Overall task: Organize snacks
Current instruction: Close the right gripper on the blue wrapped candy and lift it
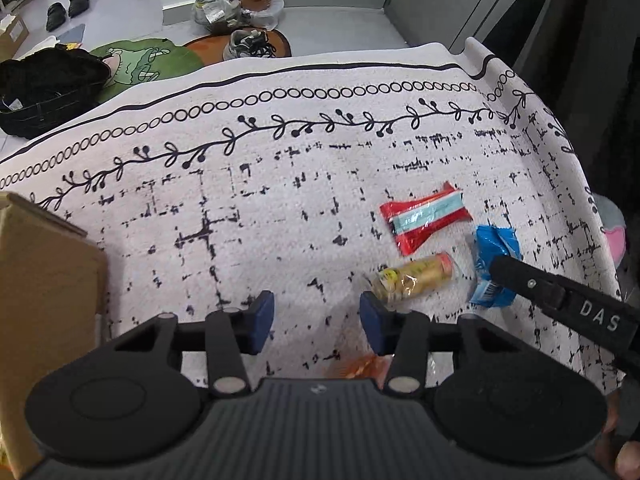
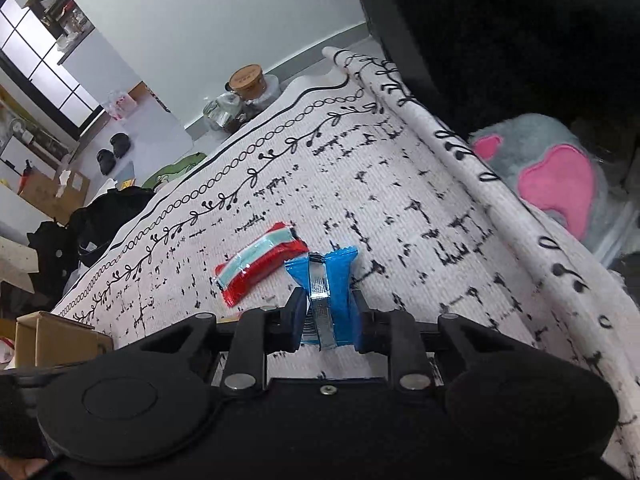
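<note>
The crinkled blue foil snack packet [image 2: 330,280] lies on the white, black-patterned woven rug [image 2: 420,200], and the right gripper [image 2: 326,312] has its two fingers pressed against the packet's sides, clamped on its near end, probably so it can be lifted. Just left of it rests the red wrapped bar with a pale blue stripe [image 2: 260,266]. A clear-wrapped roll of yellow biscuits [image 1: 416,276] sits nearer. The left gripper [image 1: 316,320] hangs with fingers apart, holding nothing. A brown cardboard box [image 1: 44,272], likely the snacks' destination, stands at near left.
</note>
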